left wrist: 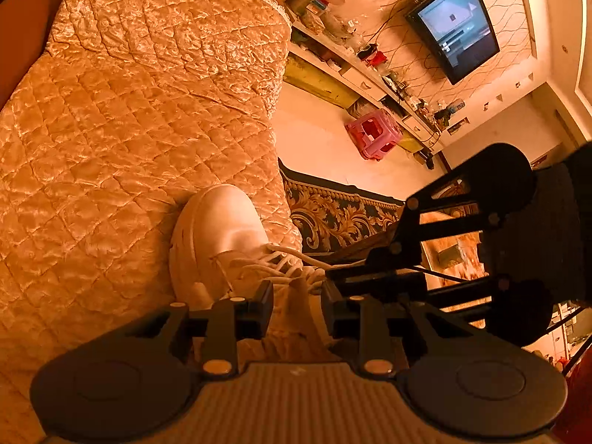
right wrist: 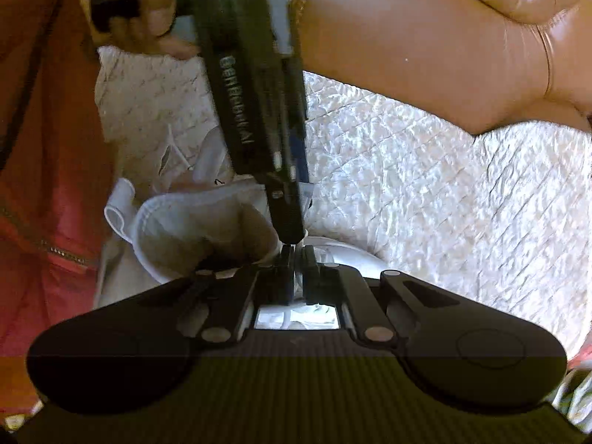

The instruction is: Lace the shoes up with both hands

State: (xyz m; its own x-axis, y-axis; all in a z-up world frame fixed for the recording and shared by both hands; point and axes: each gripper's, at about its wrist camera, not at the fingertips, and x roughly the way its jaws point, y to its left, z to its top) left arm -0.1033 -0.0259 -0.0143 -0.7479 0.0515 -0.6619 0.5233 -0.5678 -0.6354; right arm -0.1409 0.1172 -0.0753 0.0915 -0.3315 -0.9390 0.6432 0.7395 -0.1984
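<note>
A white shoe (left wrist: 218, 229) lies on a quilted cover (left wrist: 129, 129), toe pointing away from me. Its white lace (left wrist: 296, 255) crosses the eyelets, and one strand runs right to my right gripper (left wrist: 329, 273), which comes in from the right. In the right wrist view the right gripper (right wrist: 296, 255) is shut, with a thin white strip of lace between its fingers, just past the shoe's collar (right wrist: 177, 222). My left gripper (left wrist: 296, 292) stands open over the laced upper, fingers apart with shoe material showing in the gap. From the right wrist view the left gripper (right wrist: 290, 235) points down beside the right fingertips.
A person's hand (right wrist: 155, 11) holds the left gripper, with a red garment (right wrist: 44, 148) at the left. A brown leather cushion (right wrist: 425, 55) lies behind. Beyond the cover are a pink stool (left wrist: 373, 135), a cluttered shelf (left wrist: 351, 55), a wall TV (left wrist: 455, 26) and a patterned dark fabric (left wrist: 333, 211).
</note>
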